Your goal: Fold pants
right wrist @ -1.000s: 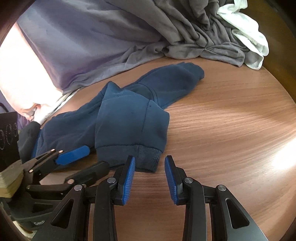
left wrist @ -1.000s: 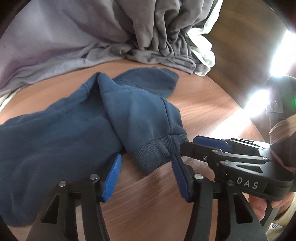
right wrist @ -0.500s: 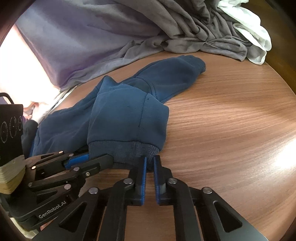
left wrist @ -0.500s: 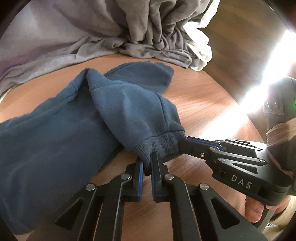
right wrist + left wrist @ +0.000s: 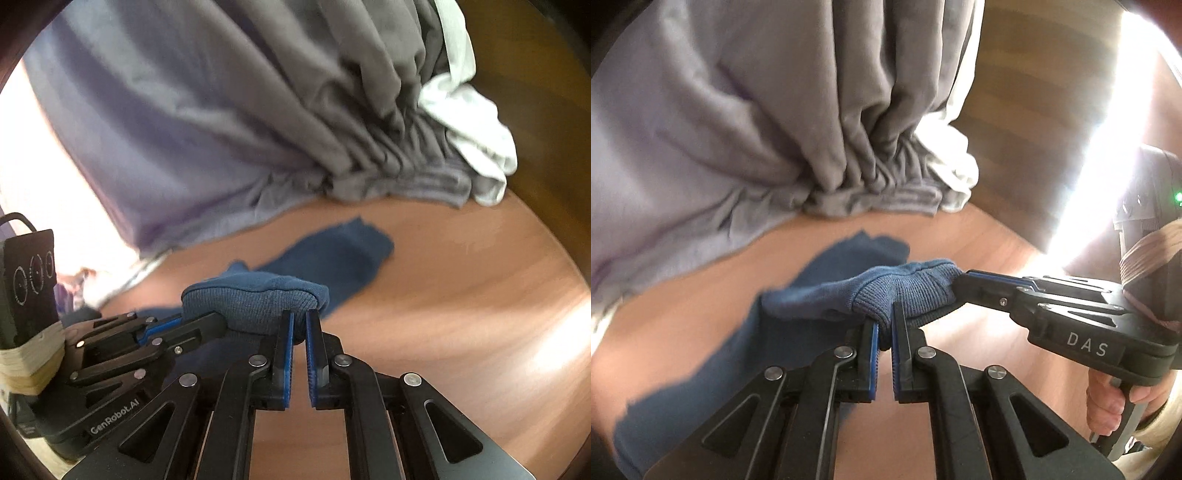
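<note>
Dark blue sweatpants lie on a round wooden table. One leg's ribbed cuff is lifted off the table and held between both grippers. My left gripper is shut on the cuff's left end. My right gripper is shut on the cuff's right end; it also shows in the left wrist view. The other leg lies flat on the table behind.
A heap of grey clothes and a white garment lies at the table's back. A pale lilac cloth lies at the back left. Bright glare falls at the right.
Both grippers, shut on the cuff, have lifted it off the table and carried it up and forward. The leg now hangs from the cuff.
</note>
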Available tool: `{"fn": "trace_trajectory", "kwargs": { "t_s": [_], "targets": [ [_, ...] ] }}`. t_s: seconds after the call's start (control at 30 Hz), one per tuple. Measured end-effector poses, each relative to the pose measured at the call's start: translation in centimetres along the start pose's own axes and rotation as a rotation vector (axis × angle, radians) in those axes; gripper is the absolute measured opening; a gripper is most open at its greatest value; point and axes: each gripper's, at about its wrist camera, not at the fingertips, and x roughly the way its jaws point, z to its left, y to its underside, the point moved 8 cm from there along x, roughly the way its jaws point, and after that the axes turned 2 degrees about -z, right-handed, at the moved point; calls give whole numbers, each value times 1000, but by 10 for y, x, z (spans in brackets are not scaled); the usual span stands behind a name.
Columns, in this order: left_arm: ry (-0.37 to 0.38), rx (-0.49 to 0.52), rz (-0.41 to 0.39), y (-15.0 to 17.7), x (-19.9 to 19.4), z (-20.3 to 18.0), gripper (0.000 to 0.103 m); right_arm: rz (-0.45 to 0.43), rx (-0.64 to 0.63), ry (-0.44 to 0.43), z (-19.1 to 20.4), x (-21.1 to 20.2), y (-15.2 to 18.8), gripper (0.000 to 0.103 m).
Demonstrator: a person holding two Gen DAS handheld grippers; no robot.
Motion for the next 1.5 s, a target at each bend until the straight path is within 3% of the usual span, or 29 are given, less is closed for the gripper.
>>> {"fn": "trace_trajectory", "kwargs": {
  "t_s": [0.17,0.33,0.63,0.9,0.97,1.03,1.07,1.13,1.3,1.4,1.5],
  "targets": [
    [29,31,9,-40,24,10,7,-55,18,15,-9,8,-33,7],
    [101,-4,78,-59,64,22,7,-48,59,36,-27,30,-57,7],
    [148,29,190,-55,132,26,7,-7,122,91,-68,70,-67,7],
    [161,18,213,-56,162,28,10,6,136,136,-91,88,-65,5],
    [144,10,197,-61,164,32,19,8,153,143,-96,90,-65,6],
    [171,-4,192,-67,162,31,38,18,176,138,-99,91,-64,9],
    [180,-8,186,-69,160,31,40,18,188,140,-101,91,-62,17],
    [183,-5,152,-77,149,33,41,13,201,139,-103,87,-60,26],
    [145,19,114,-80,115,45,42,13,200,127,-97,82,-56,26],
    [101,40,105,-69,89,58,43,4,186,121,-87,74,-56,36],
    [66,51,109,-47,58,73,43,-21,132,115,-69,66,-58,39]
  ]
}}
